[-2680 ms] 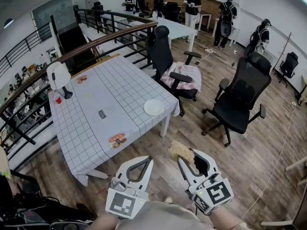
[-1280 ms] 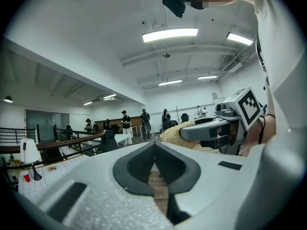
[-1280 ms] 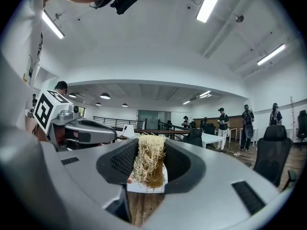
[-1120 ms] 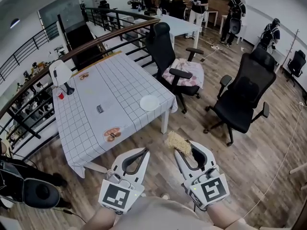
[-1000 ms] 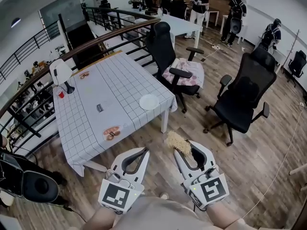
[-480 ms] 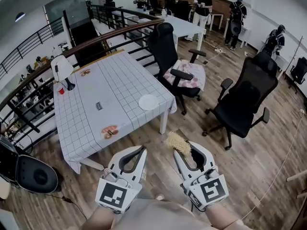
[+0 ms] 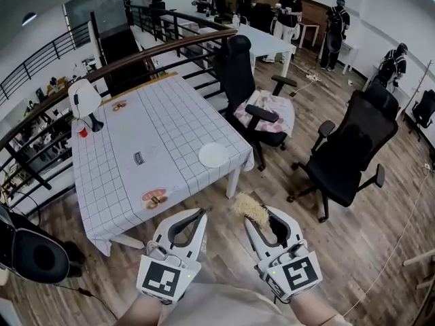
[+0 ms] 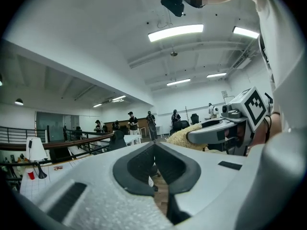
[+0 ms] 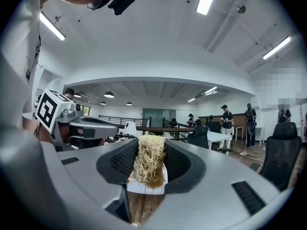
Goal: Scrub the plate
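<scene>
Head view: the person holds both tools low in front of the body, over the wooden floor (image 7: pixel 380 236), side by side and a little apart. The left gripper (image 7: pixel 198 214) is clenched on nothing. In the left gripper view its 2 jaws meet at the tips, with only an empty loop behind them. The right gripper (image 7: pixel 262 216) is clamped on a straw-coloured, fibrous scrubber (image 7: pixel 250 208), which sticks out past the tips. In the right gripper view the scrubber (image 9: pixel 149 159) sits squeezed between the ribbed pads and fills the gap.

The plate (image 7: pixel 213 155) is well ahead of both tools, up on the table (image 7: pixel 136 128) — white, round and lying flat near the table corner closest to the right gripper's tips, well apart from the scrubber. A white tablecloth (image 7: pixel 177 114) with a grid pattern covers the table. At the end far from the tools, off to the left gripper's side, stands a white lamp (image 7: pixel 81 100), with a small red cup (image 7: pixel 83 132) just beside its base.

Beyond the plate — farther from the tools — is a black office chair (image 7: pixel 238 66) with a pink patterned blanket (image 7: pixel 272 107) on its seat. A 2nd black chair (image 7: pixel 353 148) stands ahead of the right gripper and out to its right. Several people (image 7: pixel 290 5) stand at the far side of the room.
</scene>
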`<action>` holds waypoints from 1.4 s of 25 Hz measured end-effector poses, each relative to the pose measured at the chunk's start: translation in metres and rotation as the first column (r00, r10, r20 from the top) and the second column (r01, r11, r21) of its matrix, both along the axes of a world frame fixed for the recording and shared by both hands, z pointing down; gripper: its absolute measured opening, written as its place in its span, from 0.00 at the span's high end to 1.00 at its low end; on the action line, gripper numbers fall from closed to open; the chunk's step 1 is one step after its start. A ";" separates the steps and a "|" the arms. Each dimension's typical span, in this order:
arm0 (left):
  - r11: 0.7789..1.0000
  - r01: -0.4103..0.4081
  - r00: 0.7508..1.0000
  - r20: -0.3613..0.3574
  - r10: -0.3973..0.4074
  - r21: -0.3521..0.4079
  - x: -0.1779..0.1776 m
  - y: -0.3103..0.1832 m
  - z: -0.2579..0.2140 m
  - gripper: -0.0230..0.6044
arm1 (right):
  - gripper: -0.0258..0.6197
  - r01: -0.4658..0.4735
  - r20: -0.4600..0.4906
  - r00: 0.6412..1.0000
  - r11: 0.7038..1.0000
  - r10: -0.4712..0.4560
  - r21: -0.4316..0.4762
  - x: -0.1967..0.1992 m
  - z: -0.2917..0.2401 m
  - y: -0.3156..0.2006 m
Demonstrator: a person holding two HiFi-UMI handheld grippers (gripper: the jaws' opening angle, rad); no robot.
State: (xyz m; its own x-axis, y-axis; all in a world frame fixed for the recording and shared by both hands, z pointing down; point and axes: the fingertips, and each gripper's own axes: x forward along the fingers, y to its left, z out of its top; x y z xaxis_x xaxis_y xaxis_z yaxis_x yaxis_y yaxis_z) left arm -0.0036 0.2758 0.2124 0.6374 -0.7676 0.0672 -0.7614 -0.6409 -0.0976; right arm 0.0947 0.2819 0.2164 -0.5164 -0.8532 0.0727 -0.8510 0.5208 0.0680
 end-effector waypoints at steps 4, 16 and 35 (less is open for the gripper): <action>1.000 -0.004 1.000 -0.007 0.004 -0.022 -0.008 -0.041 0.012 0.94 | 0.72 -0.001 -0.013 1.000 1.000 0.001 -0.013 -0.008 0.007 -0.037; 0.997 -0.052 0.998 -0.030 0.050 -0.055 -0.041 -0.183 0.011 0.94 | 0.72 -0.056 -0.038 0.998 0.998 0.054 -0.042 -0.039 0.005 -0.174; 0.994 -0.110 0.992 0.064 0.110 -0.006 -0.086 -0.350 0.008 0.94 | 0.72 -0.120 -0.069 0.990 0.993 0.120 -0.007 -0.089 -0.022 -0.344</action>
